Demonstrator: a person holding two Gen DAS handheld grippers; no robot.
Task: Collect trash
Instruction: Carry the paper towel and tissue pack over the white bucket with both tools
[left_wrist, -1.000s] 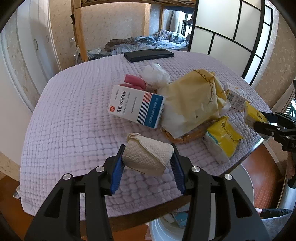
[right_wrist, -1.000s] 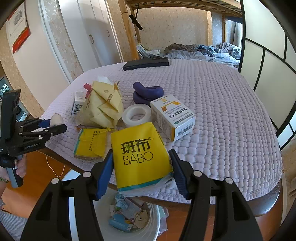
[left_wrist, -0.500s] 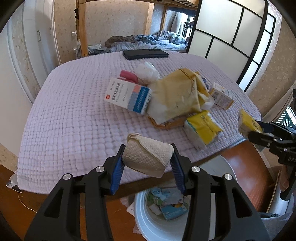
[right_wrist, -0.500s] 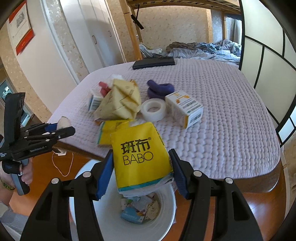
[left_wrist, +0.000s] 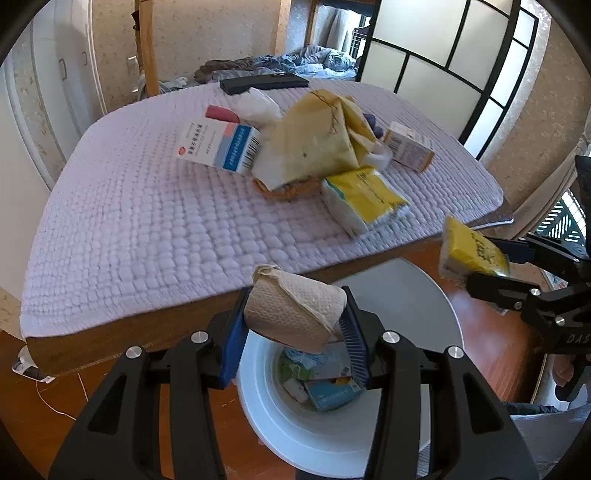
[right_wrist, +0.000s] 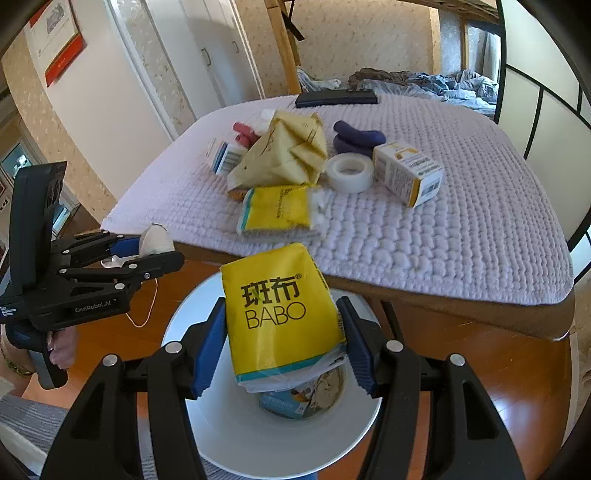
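From the left wrist I see my left gripper (left_wrist: 295, 332) pinching a paper roll (left_wrist: 293, 314) between its blue fingers (left_wrist: 232, 347), right above the white bin (left_wrist: 332, 435), which already has scraps in it. The desk (left_wrist: 147, 236) beyond carries boxes and a yellow pack (left_wrist: 364, 201).

From the right wrist, my right gripper (right_wrist: 284, 343) clamps a yellow tissue pack (right_wrist: 279, 314) over the same bin (right_wrist: 258, 443). A tape ring (right_wrist: 349, 171) and a carton (right_wrist: 408, 173) sit on the desk (right_wrist: 461, 236).
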